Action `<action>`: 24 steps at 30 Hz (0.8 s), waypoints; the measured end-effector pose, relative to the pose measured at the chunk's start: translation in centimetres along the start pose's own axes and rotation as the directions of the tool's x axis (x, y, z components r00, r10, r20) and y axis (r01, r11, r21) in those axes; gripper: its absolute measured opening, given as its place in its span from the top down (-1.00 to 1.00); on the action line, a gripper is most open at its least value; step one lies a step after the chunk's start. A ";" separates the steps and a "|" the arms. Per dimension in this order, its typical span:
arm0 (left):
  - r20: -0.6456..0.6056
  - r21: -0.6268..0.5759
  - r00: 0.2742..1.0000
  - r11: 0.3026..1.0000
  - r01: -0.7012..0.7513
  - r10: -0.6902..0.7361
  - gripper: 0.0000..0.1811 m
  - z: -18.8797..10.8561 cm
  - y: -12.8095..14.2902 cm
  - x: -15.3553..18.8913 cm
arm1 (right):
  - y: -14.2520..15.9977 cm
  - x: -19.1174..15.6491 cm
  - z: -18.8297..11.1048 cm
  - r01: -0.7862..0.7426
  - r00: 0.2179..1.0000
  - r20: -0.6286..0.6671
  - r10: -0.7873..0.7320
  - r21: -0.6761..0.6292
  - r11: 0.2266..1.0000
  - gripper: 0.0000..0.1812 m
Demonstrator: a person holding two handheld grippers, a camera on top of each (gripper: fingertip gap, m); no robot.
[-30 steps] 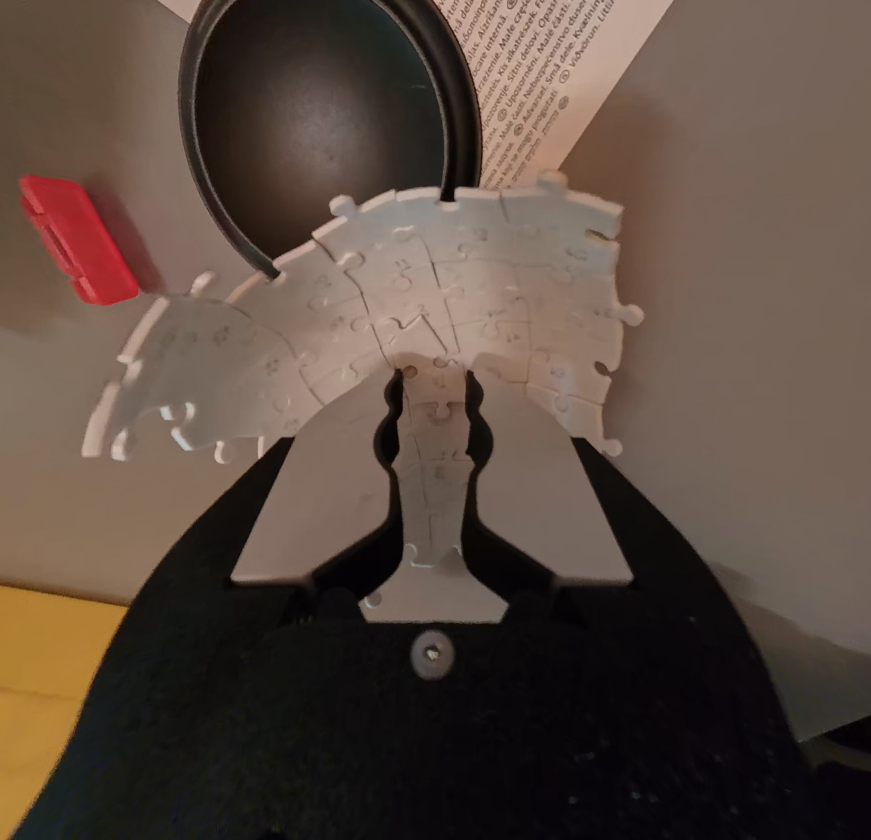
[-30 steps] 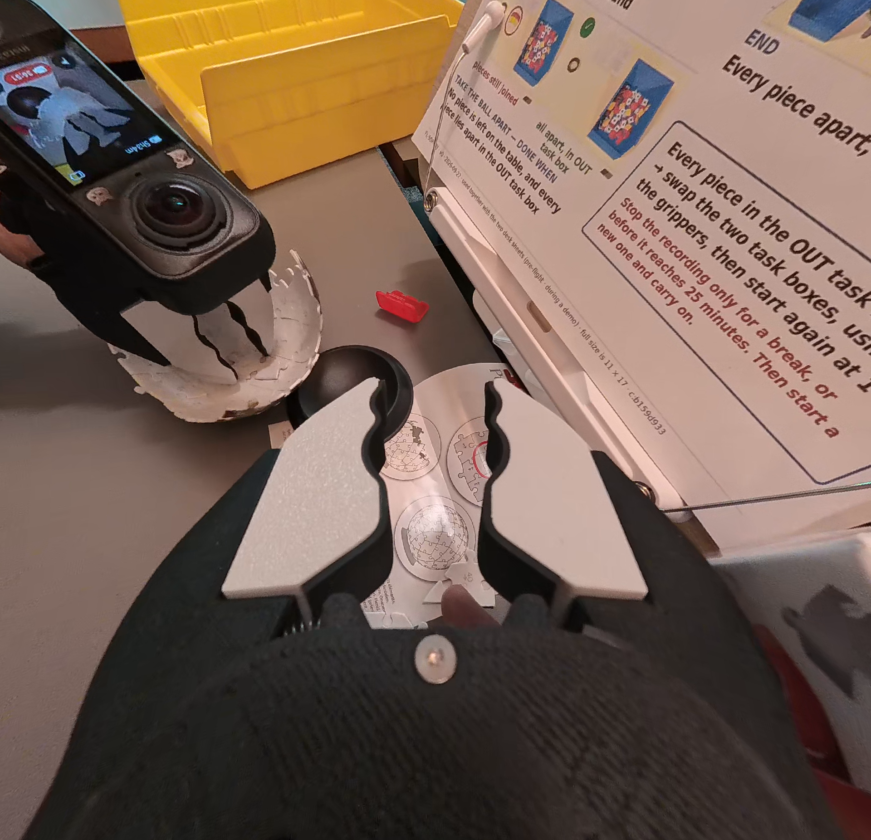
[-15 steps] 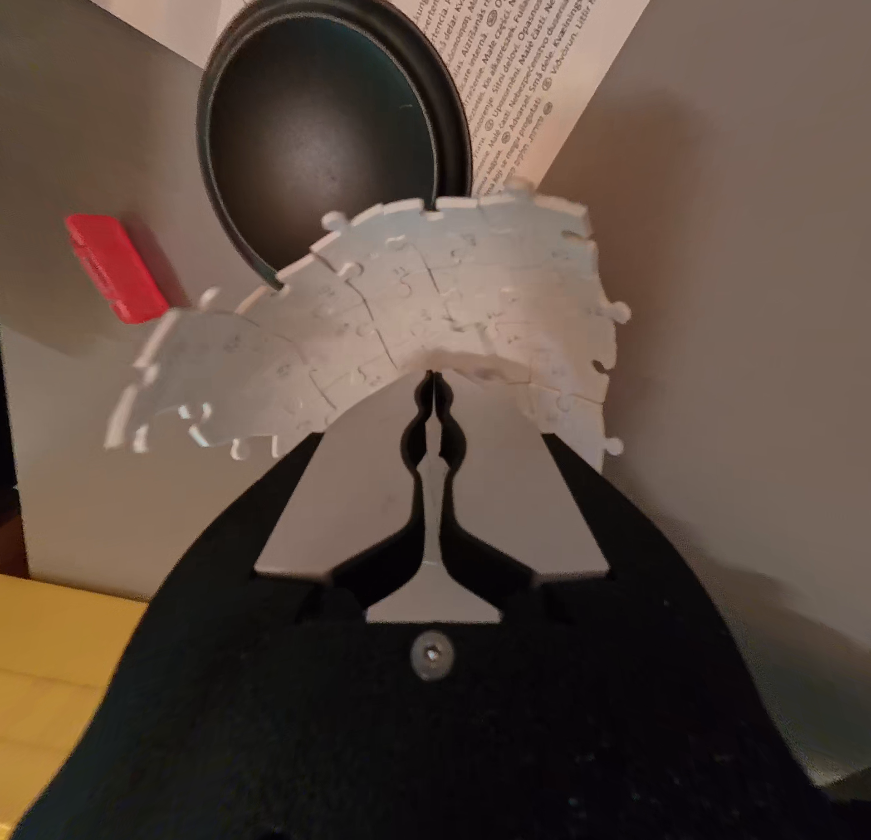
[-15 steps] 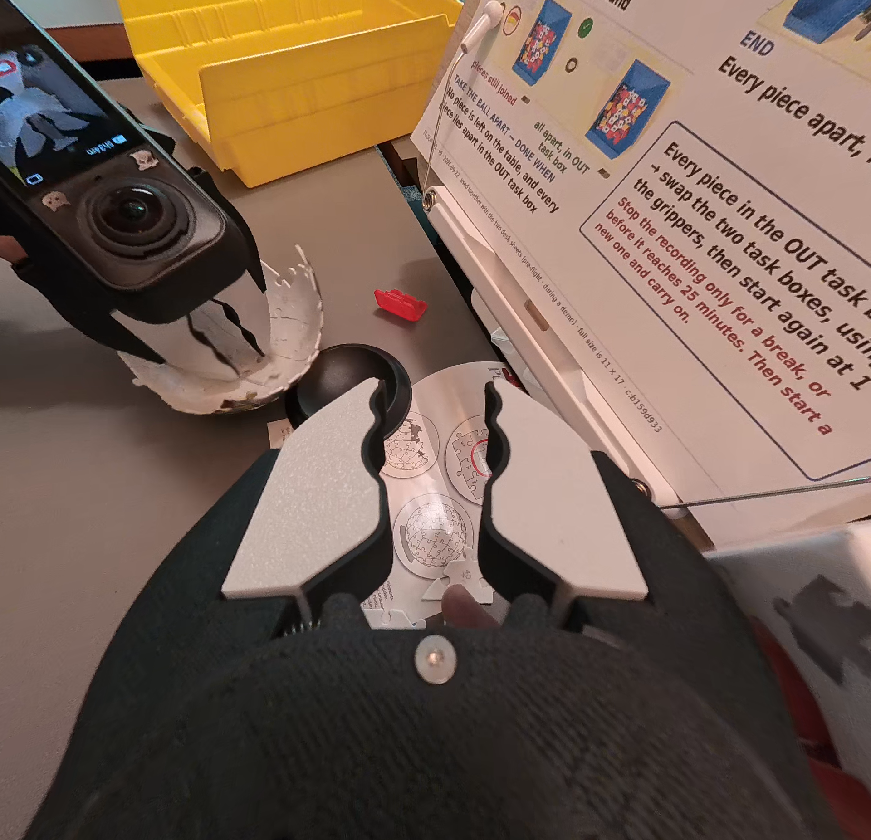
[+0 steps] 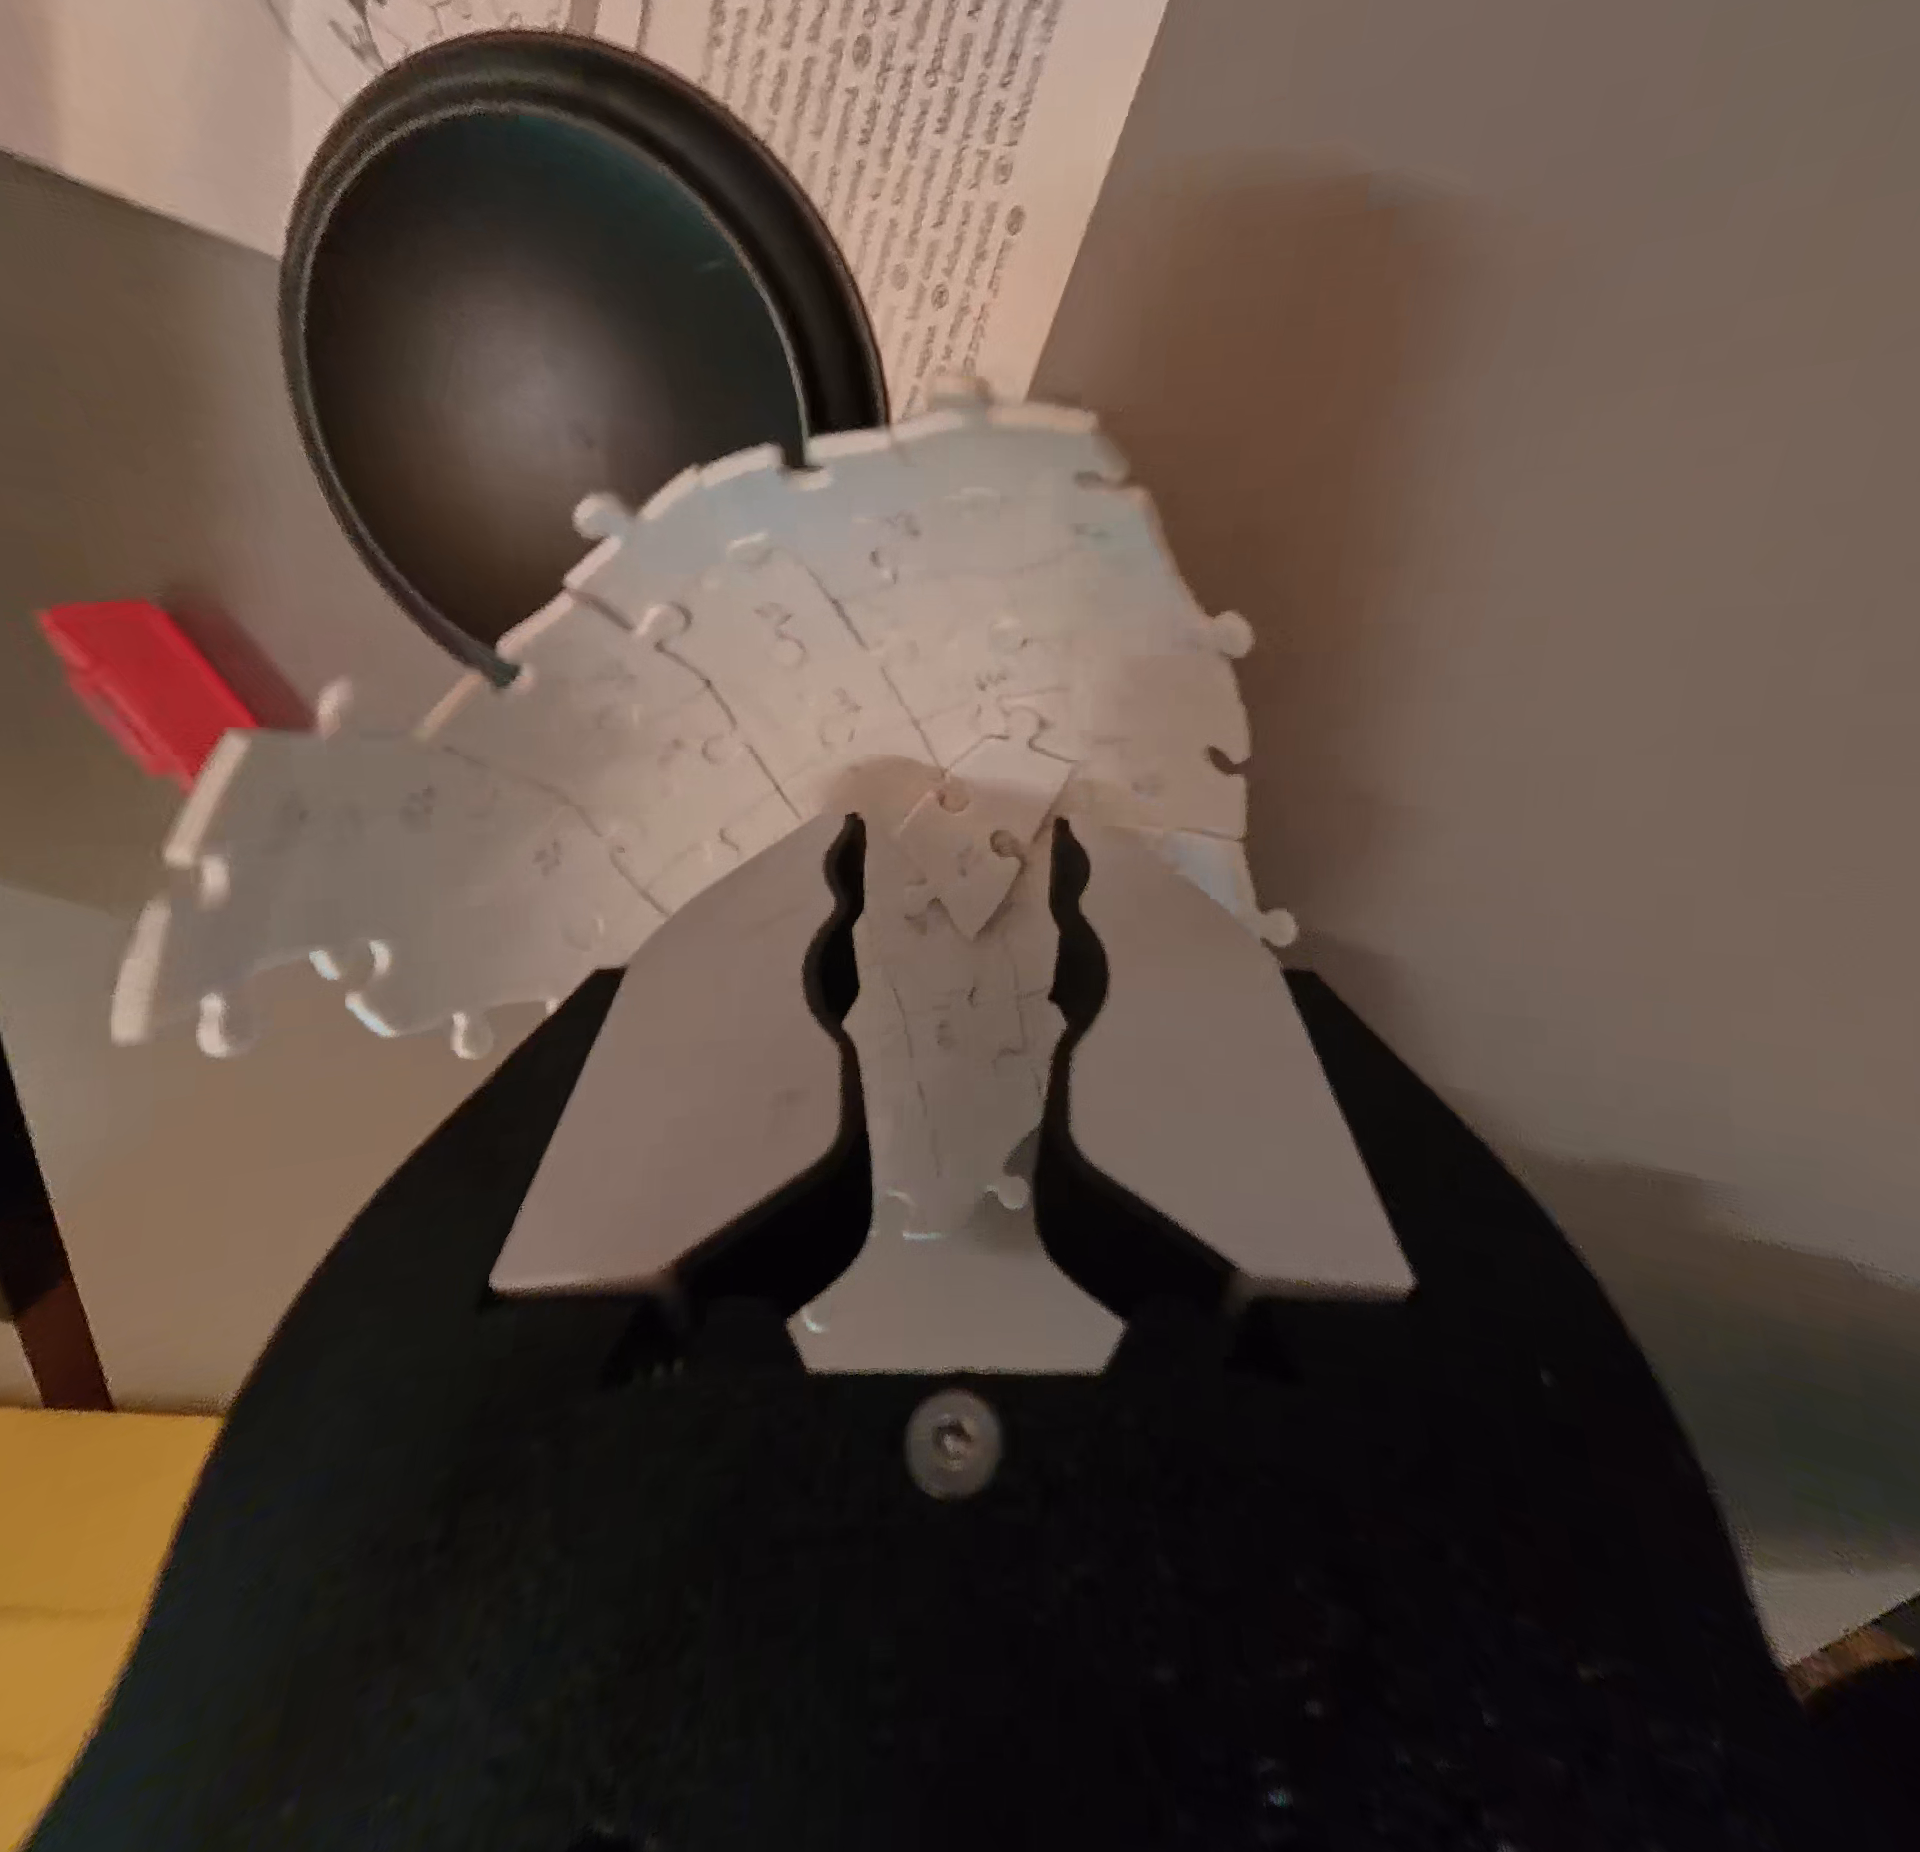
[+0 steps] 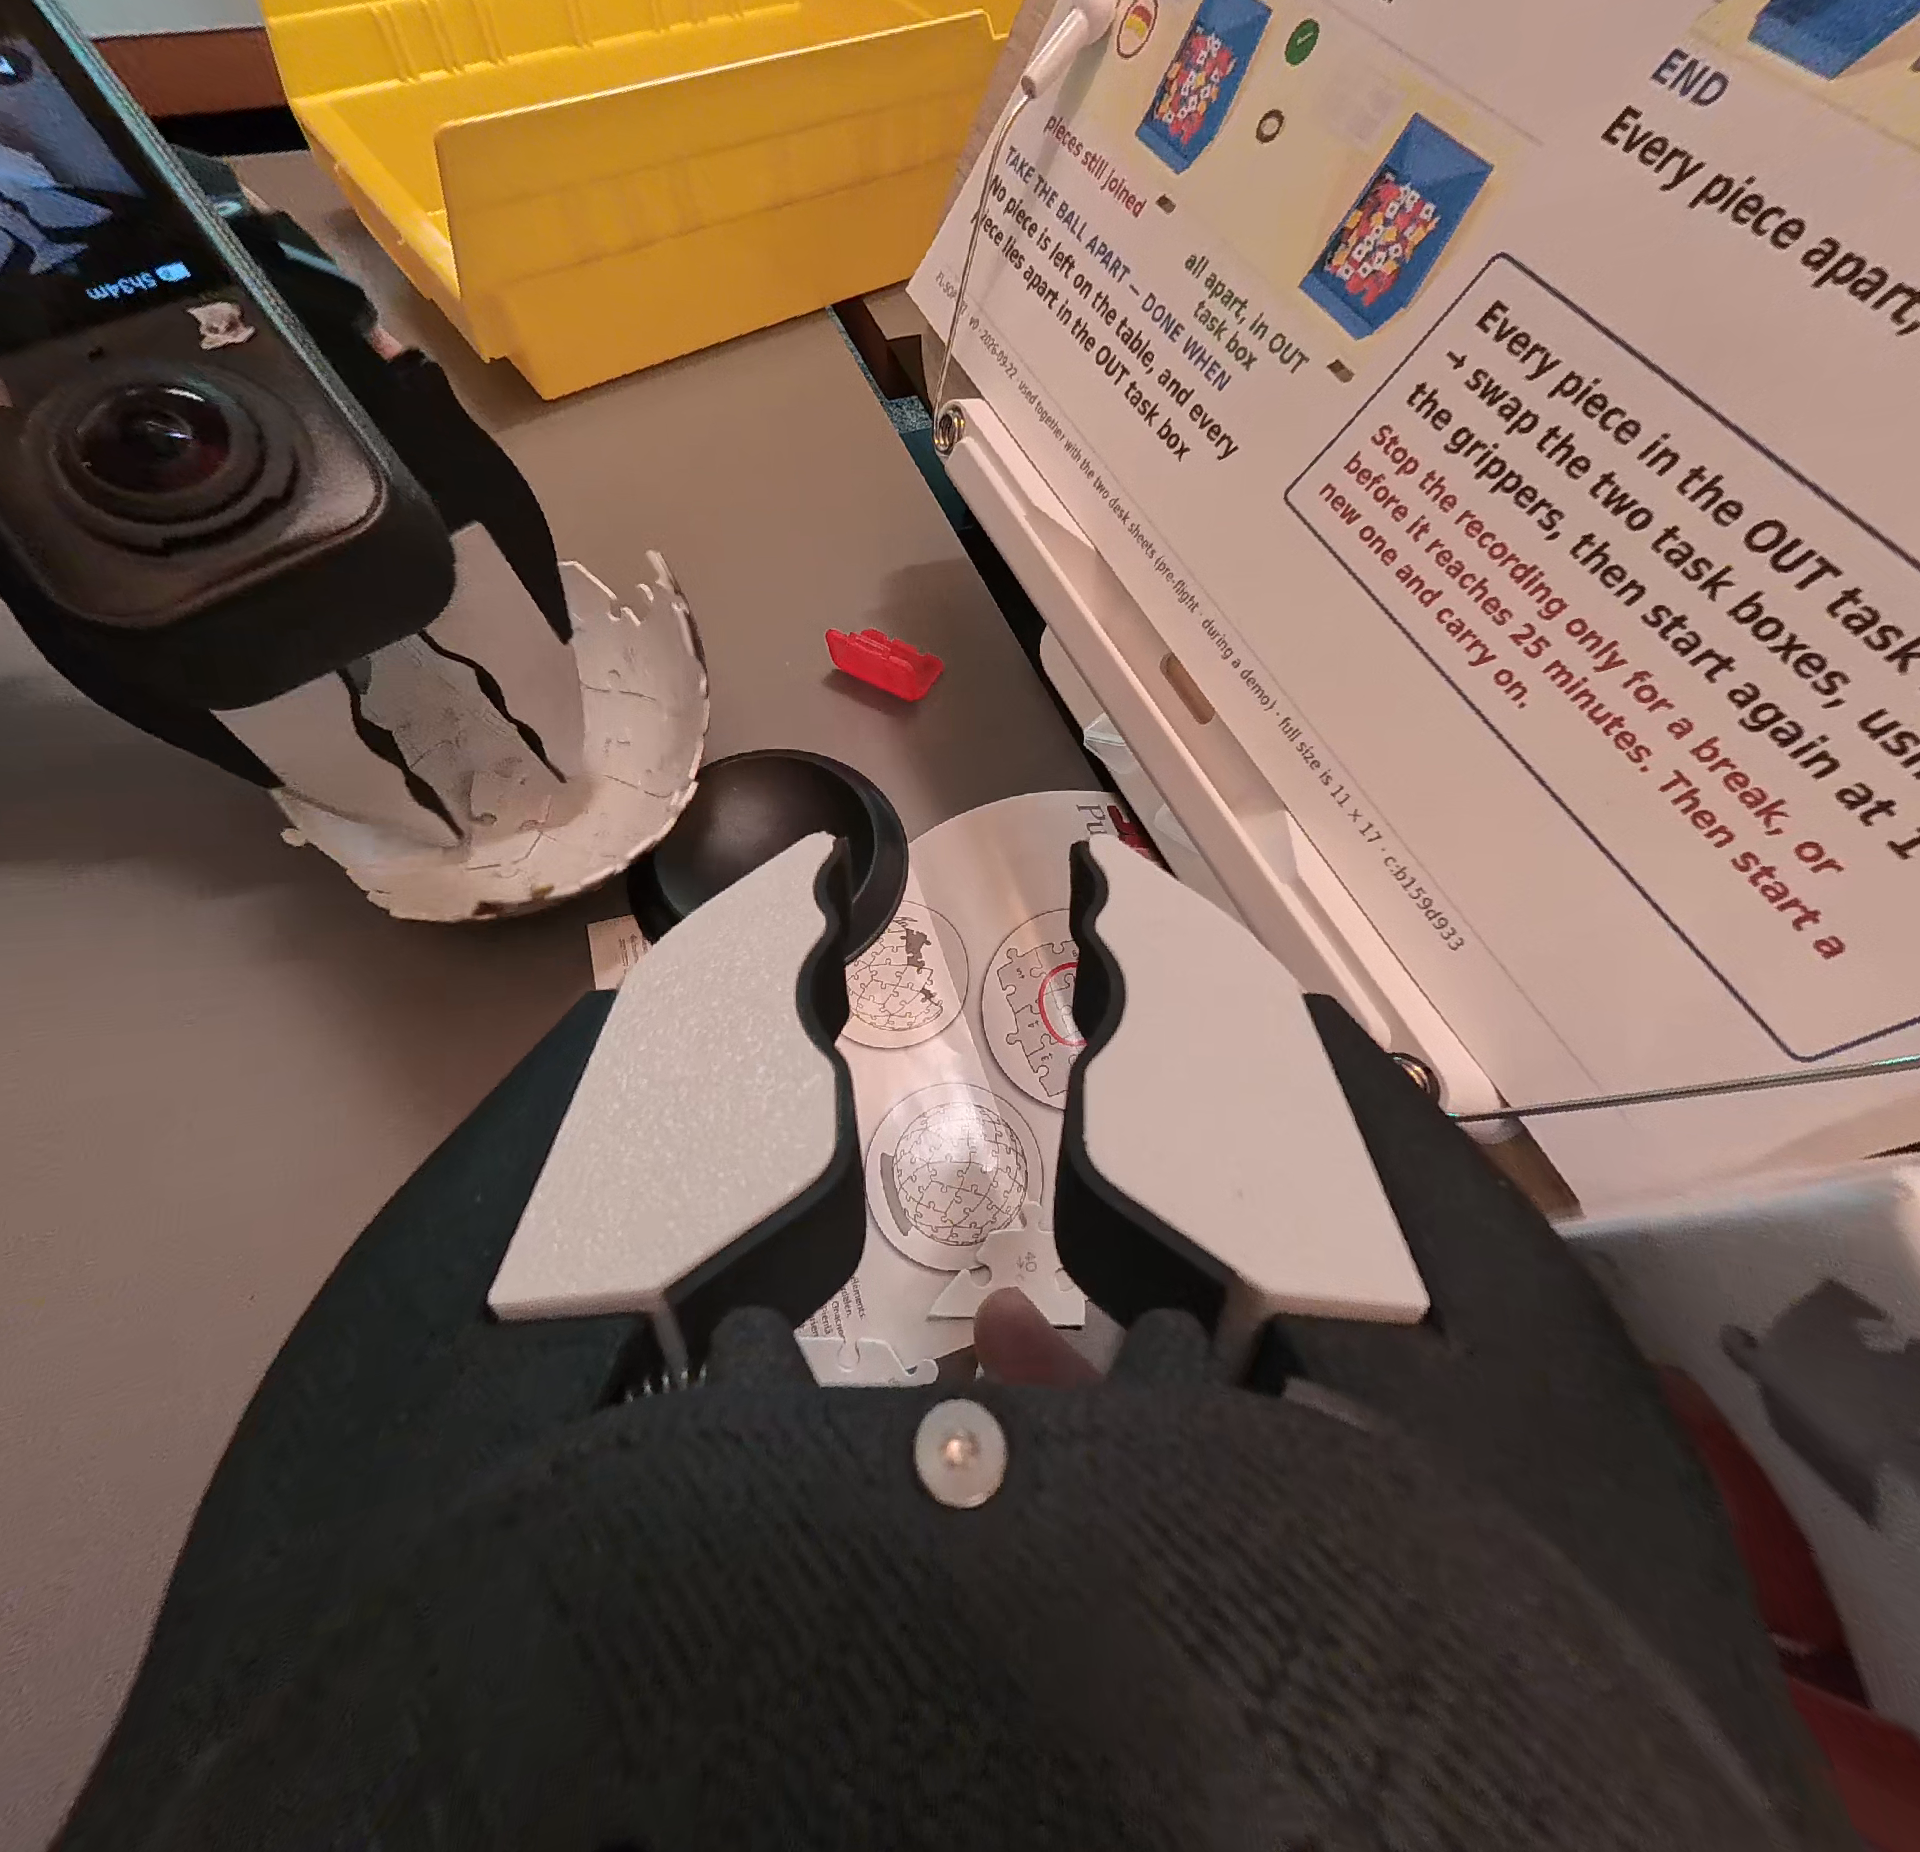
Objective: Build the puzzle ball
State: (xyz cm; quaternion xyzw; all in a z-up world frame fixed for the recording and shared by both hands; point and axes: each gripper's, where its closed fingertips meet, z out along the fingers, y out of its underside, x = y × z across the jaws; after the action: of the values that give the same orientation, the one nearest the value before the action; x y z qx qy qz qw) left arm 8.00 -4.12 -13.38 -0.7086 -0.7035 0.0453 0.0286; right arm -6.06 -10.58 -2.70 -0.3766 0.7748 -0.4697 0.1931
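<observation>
A white half-shell of joined puzzle pieces (image 5: 831, 659) rests on the grey table, open side up; it also shows in the right wrist view (image 6: 623, 701). My left gripper (image 5: 956, 836) is open, its fingers reaching down inside the shell, apart from its wall. In the right wrist view the left gripper (image 6: 499, 800) stands in the shell. My right gripper (image 6: 951, 867) is open and empty above the instruction sheet (image 6: 997, 867). A loose white puzzle piece (image 6: 1013, 1272) lies on the sheet between the finger bases, with a person's fingertip (image 6: 1023, 1340) next to it.
A black round stand (image 6: 769, 826) sits beside the shell, seen too in the left wrist view (image 5: 540, 348). A small red part (image 6: 883, 651) lies behind it. A yellow bin (image 6: 623, 140) is at the back. A propped instruction board (image 6: 1455, 452) and a white box (image 6: 1766, 1335) stand to the right. Some 20 cm of space lies between my two pairs of fingers.
My left gripper shut half a second ago and has opened again inside the shell, which has shifted slightly. My right gripper has stayed in place.
</observation>
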 end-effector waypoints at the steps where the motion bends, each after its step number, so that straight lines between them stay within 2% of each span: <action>1: 0.003 0.005 1.000 1.000 -0.019 0.019 0.63 -0.1 -0.2 0.0 | 0.0 0.0 0.0 0.001 1.000 0.000 -0.001 -0.001 1.000 0.55; 5: -0.004 0.030 0.993 0.992 -0.119 0.120 0.69 -0.3 -0.9 0.4 | 0.1 0.0 0.1 0.002 1.000 0.000 -0.002 -0.004 1.000 0.55; 11: -0.063 0.011 0.990 0.992 -0.129 0.129 0.75 0.6 -0.6 0.4 | 0.2 -0.1 0.1 0.007 1.000 0.002 -0.007 -0.010 1.000 0.55; 14: -0.062 0.020 0.982 0.984 -0.178 0.179 0.79 0.7 -0.6 0.4 | 0.2 0.0 0.1 0.008 1.000 0.002 -0.008 -0.011 1.000 0.55; 24: -0.040 -0.016 0.983 0.983 -0.181 0.180 0.80 0.5 -0.5 0.1 | 0.4 -0.1 0.2 0.018 1.000 0.000 -0.018 -0.023 1.000 0.55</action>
State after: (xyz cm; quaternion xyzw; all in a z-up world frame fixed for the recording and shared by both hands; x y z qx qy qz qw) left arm 7.45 -3.98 -13.87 -0.7706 -0.6360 0.0273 0.0309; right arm -6.05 -10.55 -3.16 -0.3855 0.7769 -0.4624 0.1846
